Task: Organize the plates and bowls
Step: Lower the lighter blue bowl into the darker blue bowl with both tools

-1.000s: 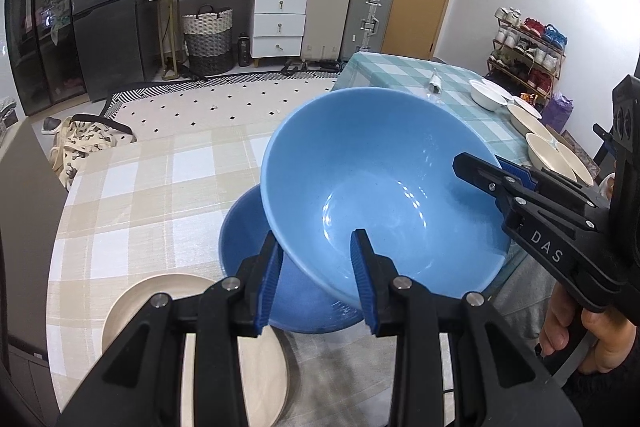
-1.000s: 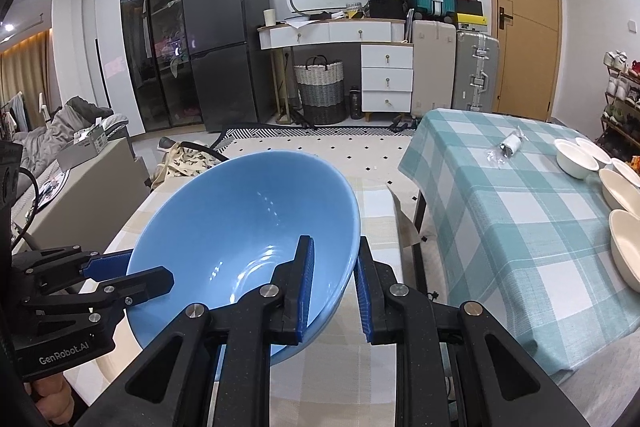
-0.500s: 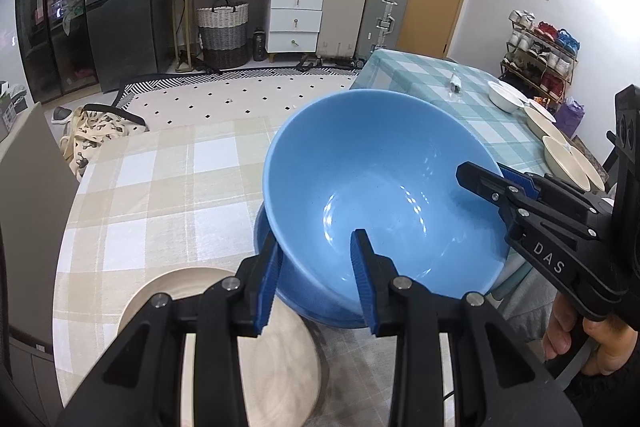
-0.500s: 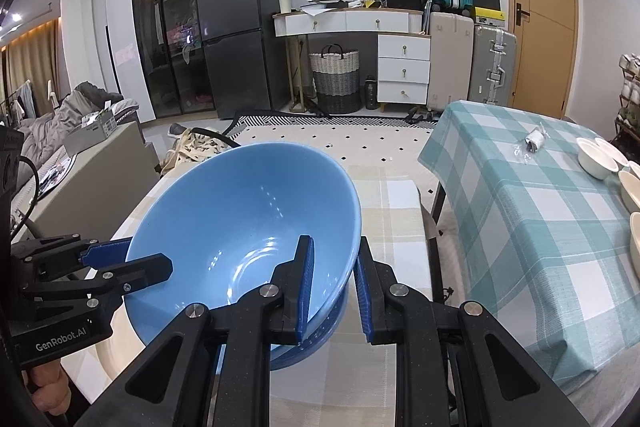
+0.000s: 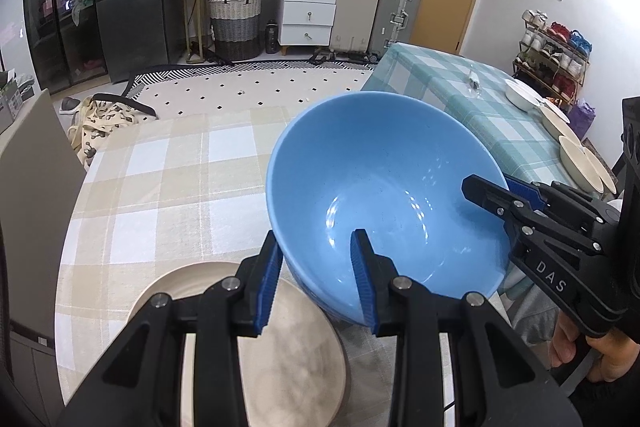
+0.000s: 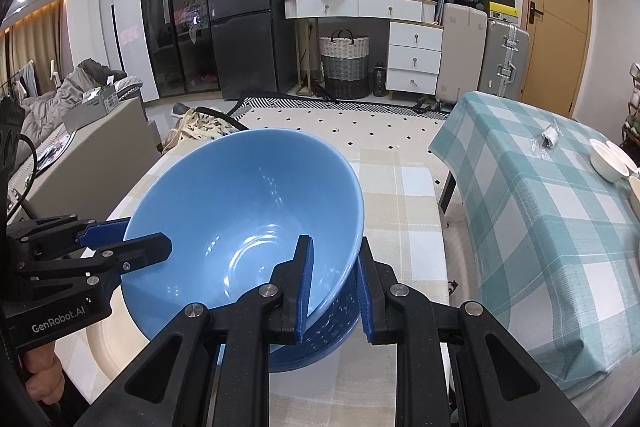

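A large blue bowl (image 5: 380,187) is held by both grippers over the beige checked table (image 5: 168,187). My left gripper (image 5: 316,279) straddles its near rim, one finger inside and one outside. My right gripper (image 6: 332,283) straddles the opposite rim the same way; the bowl also shows in the right wrist view (image 6: 248,211). It sits down into a second blue bowl (image 6: 332,323) beneath it, whose rim shows below. A beige plate (image 5: 288,347) lies on the table just left of the bowls.
A second table with a teal checked cloth (image 6: 540,211) stands to the right, carrying white bowls (image 6: 608,159) and cream plates (image 5: 580,159). A grey sofa edge (image 6: 100,139) borders the beige table's left side.
The held blue bowl has come down from a tilted position above the lower blue bowl into it. Both grippers moved down with it and keep their hold on its rim.
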Tool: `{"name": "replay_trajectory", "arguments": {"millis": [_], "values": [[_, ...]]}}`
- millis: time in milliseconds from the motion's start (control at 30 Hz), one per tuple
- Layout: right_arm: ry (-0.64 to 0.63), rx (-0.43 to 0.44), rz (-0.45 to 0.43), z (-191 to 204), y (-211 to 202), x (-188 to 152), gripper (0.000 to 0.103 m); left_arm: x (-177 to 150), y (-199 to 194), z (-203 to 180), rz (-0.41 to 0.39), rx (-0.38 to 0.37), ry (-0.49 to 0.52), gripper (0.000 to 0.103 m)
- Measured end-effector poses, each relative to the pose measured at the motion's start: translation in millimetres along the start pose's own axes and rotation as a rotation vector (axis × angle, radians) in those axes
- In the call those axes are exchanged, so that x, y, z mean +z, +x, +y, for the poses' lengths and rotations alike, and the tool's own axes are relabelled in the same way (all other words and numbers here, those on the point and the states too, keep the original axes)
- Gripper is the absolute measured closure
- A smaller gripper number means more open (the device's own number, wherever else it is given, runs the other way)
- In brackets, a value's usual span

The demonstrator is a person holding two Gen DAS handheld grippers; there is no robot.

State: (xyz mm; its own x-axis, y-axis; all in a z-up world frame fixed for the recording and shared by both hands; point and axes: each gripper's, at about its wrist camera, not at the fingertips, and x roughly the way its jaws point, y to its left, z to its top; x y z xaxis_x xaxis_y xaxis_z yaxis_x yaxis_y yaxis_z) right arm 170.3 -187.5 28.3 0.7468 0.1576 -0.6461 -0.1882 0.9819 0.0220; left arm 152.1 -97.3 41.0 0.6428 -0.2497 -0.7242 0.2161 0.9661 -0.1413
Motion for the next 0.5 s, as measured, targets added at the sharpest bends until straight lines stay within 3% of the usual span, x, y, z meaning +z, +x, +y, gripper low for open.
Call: {"name": "replay_trajectory", "arguments": {"millis": [500], "values": [[-0.022, -0.013, 0.046, 9.6, 17.1, -7.6, 0.082, -3.1, 12.0, 5.2, 0.019, 0.027, 0.010, 0.070]]}}
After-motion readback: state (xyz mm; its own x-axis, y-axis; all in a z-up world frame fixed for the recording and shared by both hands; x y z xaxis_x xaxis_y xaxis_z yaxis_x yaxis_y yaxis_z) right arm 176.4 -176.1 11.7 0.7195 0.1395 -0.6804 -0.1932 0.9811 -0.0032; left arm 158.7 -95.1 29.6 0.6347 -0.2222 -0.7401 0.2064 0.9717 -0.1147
